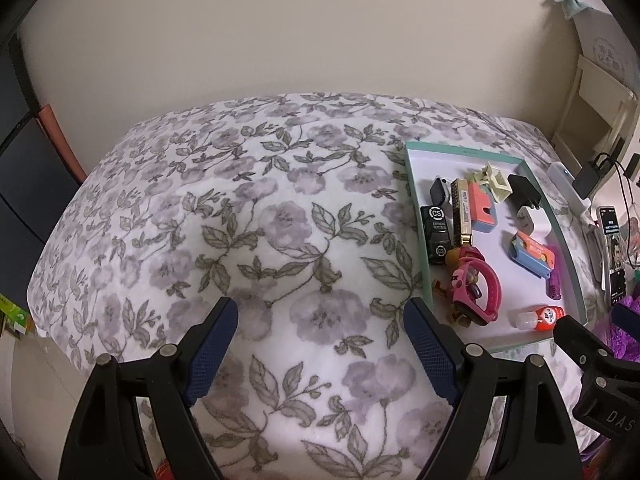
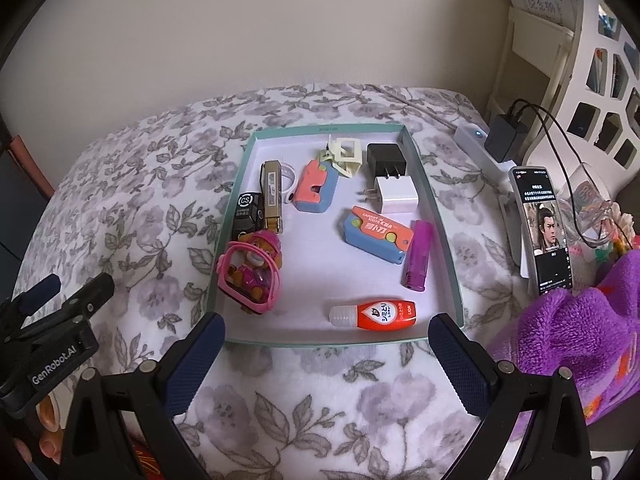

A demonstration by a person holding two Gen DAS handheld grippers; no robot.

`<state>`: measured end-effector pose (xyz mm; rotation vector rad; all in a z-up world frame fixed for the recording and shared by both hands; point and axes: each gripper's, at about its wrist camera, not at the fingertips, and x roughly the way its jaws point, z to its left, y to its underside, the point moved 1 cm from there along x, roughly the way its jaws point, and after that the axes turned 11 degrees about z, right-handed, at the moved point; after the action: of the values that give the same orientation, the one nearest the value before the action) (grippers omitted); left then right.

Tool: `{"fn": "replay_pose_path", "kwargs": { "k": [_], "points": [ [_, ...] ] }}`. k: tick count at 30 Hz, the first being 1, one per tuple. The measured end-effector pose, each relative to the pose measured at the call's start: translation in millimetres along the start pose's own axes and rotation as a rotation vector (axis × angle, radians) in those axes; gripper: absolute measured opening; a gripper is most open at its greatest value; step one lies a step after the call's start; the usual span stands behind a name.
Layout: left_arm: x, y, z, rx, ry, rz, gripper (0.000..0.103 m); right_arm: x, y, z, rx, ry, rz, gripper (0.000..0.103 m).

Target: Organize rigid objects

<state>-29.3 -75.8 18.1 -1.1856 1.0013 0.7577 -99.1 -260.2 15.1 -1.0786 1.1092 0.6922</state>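
A shallow teal-rimmed tray [image 2: 440,216] [image 1: 416,216] lies on a floral bedspread [image 1: 240,220]. Inside it are a pink toy watch [image 2: 250,276] [image 1: 478,288], an orange bottle [image 2: 380,314] [image 1: 546,316], a purple lighter [image 2: 418,256], two blue-and-orange toy knives [image 2: 378,236] [image 2: 316,188], black [image 2: 386,158] and white [image 2: 398,196] plug adapters, a gold harmonica [image 2: 272,196], a black box [image 2: 248,210] and a cream clip [image 2: 344,154]. My right gripper [image 2: 326,338] hangs open just before the tray's near edge, holding nothing. My left gripper [image 1: 324,316] stands open over bare bedspread, left of the tray.
A phone [image 2: 540,228] with a lit screen leans right of the tray, beside a white power strip [image 2: 480,140] with a black charger [image 2: 506,134] and cables. Purple fleece [image 2: 572,340] lies at the near right. A white shelf unit [image 2: 600,80] stands by the wall.
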Motion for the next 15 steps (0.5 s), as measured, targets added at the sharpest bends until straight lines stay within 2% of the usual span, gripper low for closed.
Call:
{"fn": "replay_pose_path", "kwargs": {
  "k": [15],
  "points": [
    [0.5,-0.8,1.9,-0.007,0.006,0.002,0.085,-3.7,-2.0,5.8,-0.029,0.003,-0.027,0.103]
  ]
}}
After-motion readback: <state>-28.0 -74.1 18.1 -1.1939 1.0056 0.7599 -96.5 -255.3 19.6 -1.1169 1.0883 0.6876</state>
